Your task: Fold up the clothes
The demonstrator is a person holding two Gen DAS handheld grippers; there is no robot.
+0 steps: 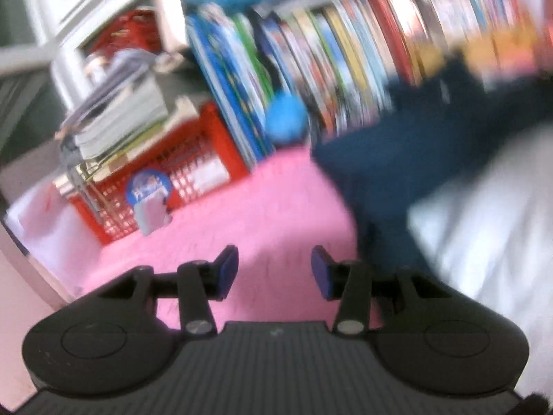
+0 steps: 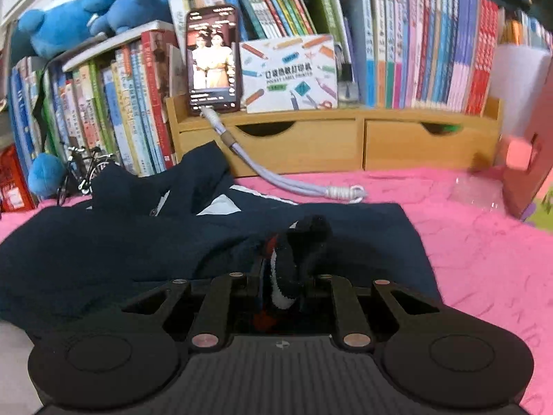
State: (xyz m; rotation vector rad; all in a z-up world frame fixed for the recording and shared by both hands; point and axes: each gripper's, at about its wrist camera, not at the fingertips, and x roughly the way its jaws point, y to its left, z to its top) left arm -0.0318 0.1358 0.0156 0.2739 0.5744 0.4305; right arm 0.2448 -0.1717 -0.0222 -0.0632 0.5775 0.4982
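Observation:
A dark navy garment (image 2: 145, 242) lies spread on the pink cloth (image 2: 484, 242), its collar with white trim toward the books. My right gripper (image 2: 283, 283) is shut on a bunched striped cuff (image 2: 290, 263) of that garment, just above its flat part. In the blurred left wrist view the same navy garment (image 1: 397, 173) runs to the right, beside a white patch (image 1: 484, 224). My left gripper (image 1: 274, 271) stands open over the bare pink cloth (image 1: 269, 207), with nothing between its blue pads (image 1: 228, 269).
A wooden desk organiser (image 2: 331, 138) with books, a lit phone (image 2: 212, 57) and its cable (image 2: 293, 183) stands behind the garment. Blue plush toys (image 2: 86, 10) sit on books at left. A red basket (image 1: 166, 180) with stacked papers is left of my left gripper.

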